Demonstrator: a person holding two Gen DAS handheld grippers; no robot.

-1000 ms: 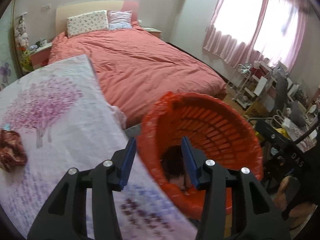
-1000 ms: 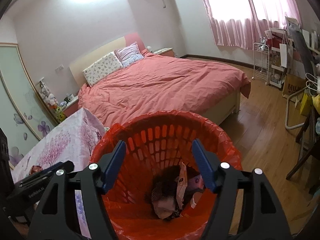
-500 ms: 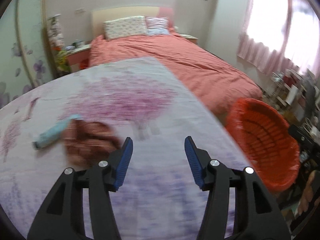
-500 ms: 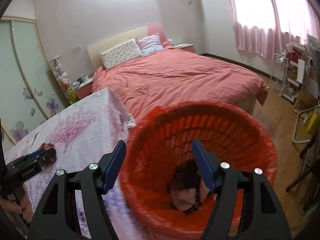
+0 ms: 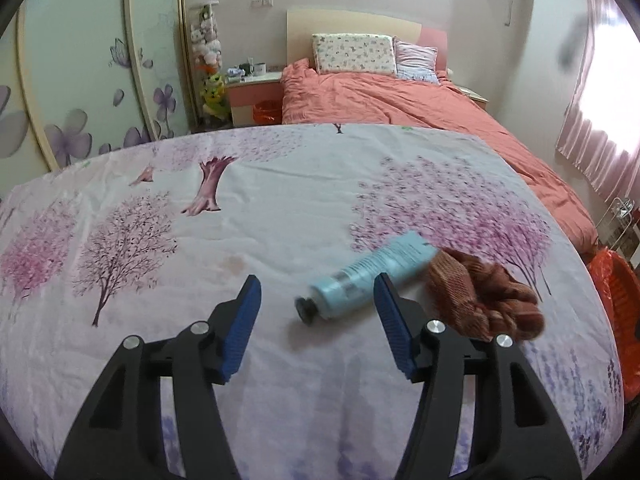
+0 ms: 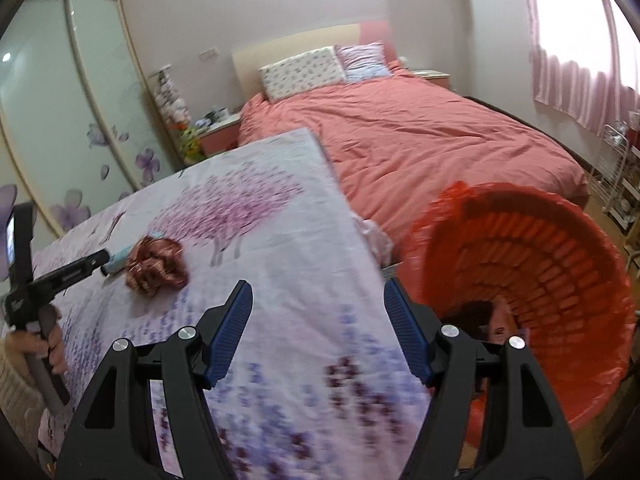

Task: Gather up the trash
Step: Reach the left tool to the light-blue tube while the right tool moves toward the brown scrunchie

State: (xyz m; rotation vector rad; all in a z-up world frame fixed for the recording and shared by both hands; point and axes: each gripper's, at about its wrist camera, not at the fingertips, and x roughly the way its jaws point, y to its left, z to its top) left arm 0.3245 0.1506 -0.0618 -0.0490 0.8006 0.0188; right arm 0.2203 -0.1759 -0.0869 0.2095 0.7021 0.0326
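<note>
The left claw [image 5: 316, 312] hangs empty over the tabletop [image 5: 280, 208], its jaws opening, with the blue tube [image 5: 370, 272] lying just ahead, touching the brown crumpled net [image 5: 484, 300]. It should straddle the tube's body crosswise and avoid the net. The right claw [image 6: 318, 322] is spread, empty, beside the red bin [image 6: 532, 280].

On the flowered tablecloth [image 5: 280, 208] lie two pieces of litter: one pale blue tube [image 5: 372, 272] at lower centre of the left wrist view, and one brown crumpled wrapper [image 5: 484, 300] touching it at lower right. One orange bin [image 6: 532, 280] fills the right side of the right wrist view (its contents too dark to count). One bed [image 5: 400, 104] at upper centre carries two pillows [image 5: 354, 54]. Two grippers show: the left gripper [image 5: 318, 312], the right gripper [image 6: 318, 320]
</note>
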